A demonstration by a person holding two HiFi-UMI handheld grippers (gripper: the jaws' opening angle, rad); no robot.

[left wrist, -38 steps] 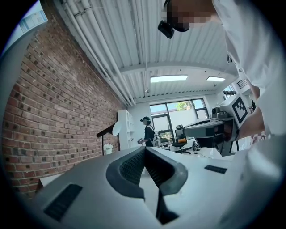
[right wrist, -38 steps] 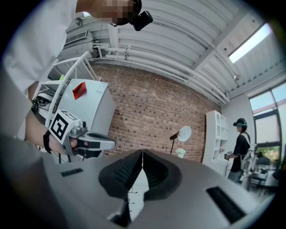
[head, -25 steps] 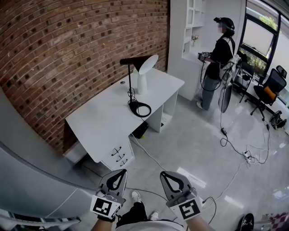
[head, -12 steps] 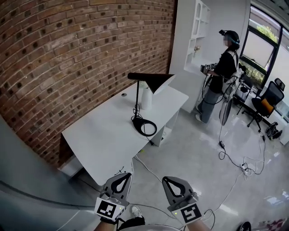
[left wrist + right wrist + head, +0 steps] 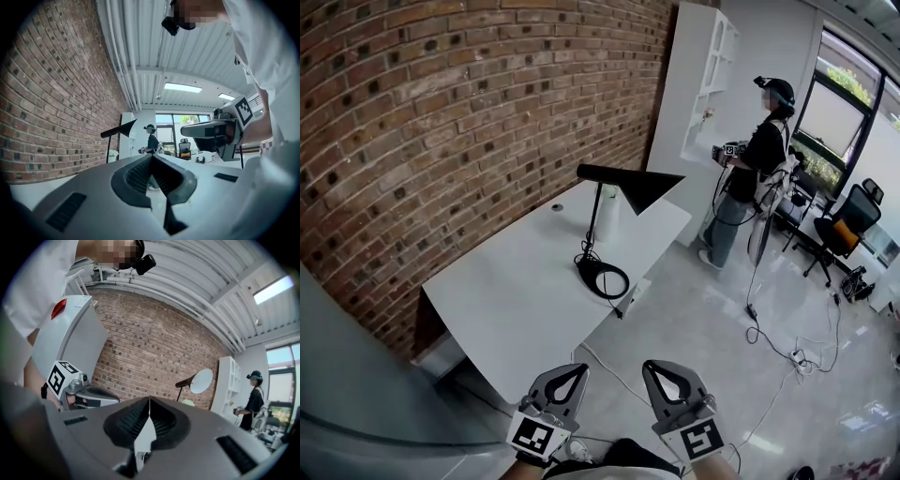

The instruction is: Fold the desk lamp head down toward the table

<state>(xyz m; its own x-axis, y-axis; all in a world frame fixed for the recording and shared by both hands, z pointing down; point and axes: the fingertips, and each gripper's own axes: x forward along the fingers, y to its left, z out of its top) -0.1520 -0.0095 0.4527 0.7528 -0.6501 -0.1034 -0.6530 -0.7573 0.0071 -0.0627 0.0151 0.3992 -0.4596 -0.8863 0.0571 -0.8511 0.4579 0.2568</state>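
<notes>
Left tongs [image 5: 574, 371], right tongs [image 5: 653, 367] closed, empty, well short of table [image 5: 511, 300]; open one (either serves), grip lamp head [image 5: 642, 185], ease down slowly

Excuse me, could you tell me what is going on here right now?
Someone holds the left gripper and right gripper, both shut and empty, low in front of the white desk. The black desk lamp stands on it untouched, head raised, not yet folded. A second person stands by the shelf behind.
</notes>
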